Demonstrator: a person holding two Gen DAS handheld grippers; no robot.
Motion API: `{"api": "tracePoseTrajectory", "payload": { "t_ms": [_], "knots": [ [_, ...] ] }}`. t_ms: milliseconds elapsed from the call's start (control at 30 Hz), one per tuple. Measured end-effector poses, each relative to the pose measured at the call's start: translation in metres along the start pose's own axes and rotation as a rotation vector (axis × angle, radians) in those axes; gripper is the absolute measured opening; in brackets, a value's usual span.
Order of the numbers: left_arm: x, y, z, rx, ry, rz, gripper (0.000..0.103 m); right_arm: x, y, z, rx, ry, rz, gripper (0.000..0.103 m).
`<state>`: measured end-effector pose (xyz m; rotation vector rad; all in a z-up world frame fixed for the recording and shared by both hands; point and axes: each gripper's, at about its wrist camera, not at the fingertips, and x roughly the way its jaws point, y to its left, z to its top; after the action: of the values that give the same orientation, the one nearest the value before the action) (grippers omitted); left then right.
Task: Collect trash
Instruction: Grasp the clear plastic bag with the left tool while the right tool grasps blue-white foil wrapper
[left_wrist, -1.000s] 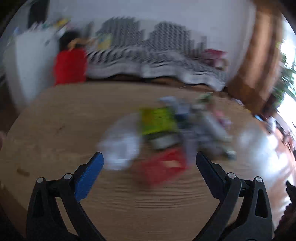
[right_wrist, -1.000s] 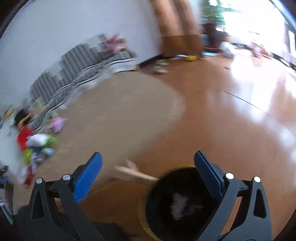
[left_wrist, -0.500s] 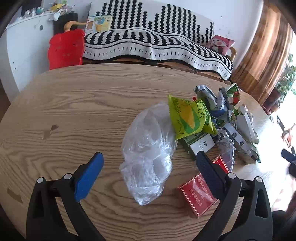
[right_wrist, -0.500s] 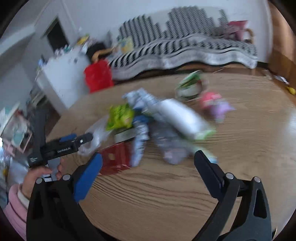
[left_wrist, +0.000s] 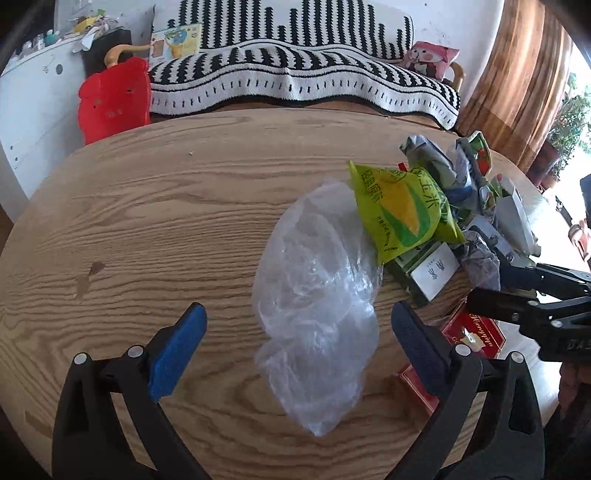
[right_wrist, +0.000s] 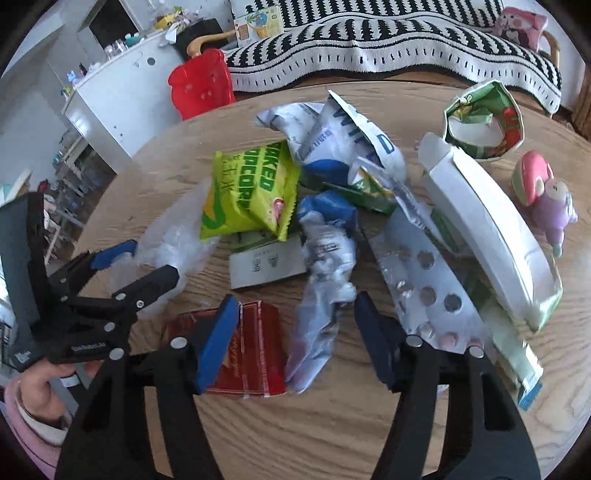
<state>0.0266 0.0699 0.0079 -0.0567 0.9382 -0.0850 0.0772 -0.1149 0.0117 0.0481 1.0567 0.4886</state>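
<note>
A pile of trash lies on a round wooden table (left_wrist: 147, 229). A crumpled clear plastic bag (left_wrist: 317, 295) lies between the fingers of my open left gripper (left_wrist: 295, 332); the bag also shows in the right wrist view (right_wrist: 173, 240). My open right gripper (right_wrist: 295, 325) straddles a crumpled blue-and-white wrapper (right_wrist: 325, 280), beside a red carton (right_wrist: 247, 354). A yellow-green popcorn bag (right_wrist: 251, 192), a white box (right_wrist: 487, 236) and a foil blister pack (right_wrist: 424, 284) lie around. The left gripper shows in the right wrist view (right_wrist: 136, 262).
A green paper cup (right_wrist: 484, 122) and a pink-purple toy (right_wrist: 543, 199) sit at the table's far right. Behind the table stand a striped sofa (left_wrist: 303, 74), a red bag (left_wrist: 114, 103) and a white cabinet (left_wrist: 33, 110).
My right gripper swung from a bin on the floor back over the table and came down around the blue-and-white wrapper. My left gripper closed in on the clear bag.
</note>
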Motion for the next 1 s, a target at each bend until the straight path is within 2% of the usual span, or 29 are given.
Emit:
{"api": "tracePoseTrajectory", "payload": {
  "t_ms": [33,67,100,133,167,200,267,300,367,467,533,600,700,867,1000],
  "knots": [
    [0.004,0.000,0.002,-0.007,0.005,-0.018,0.097,0.000,-0.002,0.002,-0.006,-0.009,-0.005,0.062],
    [0.006,0.000,0.004,-0.012,0.006,-0.035,0.097,0.000,-0.004,0.002,-0.005,-0.016,-0.009,0.057],
    [0.010,-0.001,0.005,-0.009,0.009,-0.059,0.085,-0.001,-0.007,0.002,0.001,-0.027,-0.002,0.045],
    [0.014,-0.002,0.005,0.000,0.019,-0.069,0.065,-0.003,-0.011,0.002,0.016,-0.038,0.009,0.033],
    [0.013,-0.004,0.005,0.019,0.002,-0.039,0.034,-0.006,-0.014,-0.001,0.024,-0.039,-0.006,0.023],
    [0.013,-0.004,0.005,0.019,0.007,-0.036,0.024,-0.005,-0.016,-0.001,0.023,-0.039,-0.007,0.023],
    [0.011,0.002,0.005,-0.042,0.006,-0.092,0.022,-0.008,-0.016,-0.003,0.013,-0.045,0.000,0.023],
    [0.006,0.002,0.006,-0.049,-0.013,-0.093,0.022,-0.012,-0.015,-0.004,0.008,-0.059,0.002,0.023],
    [-0.014,0.003,0.008,-0.041,-0.100,-0.059,0.022,-0.027,-0.011,-0.005,-0.003,-0.124,0.023,0.022],
    [-0.046,0.013,0.004,-0.090,-0.219,-0.034,0.022,-0.058,-0.003,-0.007,-0.047,-0.254,0.020,0.022],
    [-0.057,0.020,0.001,-0.115,-0.251,-0.004,0.022,-0.071,-0.004,-0.010,-0.052,-0.307,0.013,0.022],
    [-0.058,0.026,-0.003,-0.140,-0.235,0.001,0.023,-0.078,-0.009,-0.011,-0.030,-0.323,0.020,0.022],
    [-0.056,0.034,-0.008,-0.189,-0.195,-0.038,0.023,-0.082,-0.022,-0.014,0.020,-0.317,0.046,0.022],
    [-0.064,0.030,-0.013,-0.173,-0.207,-0.054,0.023,-0.090,-0.036,-0.017,0.090,-0.304,0.116,0.022],
    [-0.070,0.020,-0.015,-0.144,-0.213,-0.069,0.023,-0.098,-0.029,-0.022,0.087,-0.304,0.154,0.022]
  ]
}}
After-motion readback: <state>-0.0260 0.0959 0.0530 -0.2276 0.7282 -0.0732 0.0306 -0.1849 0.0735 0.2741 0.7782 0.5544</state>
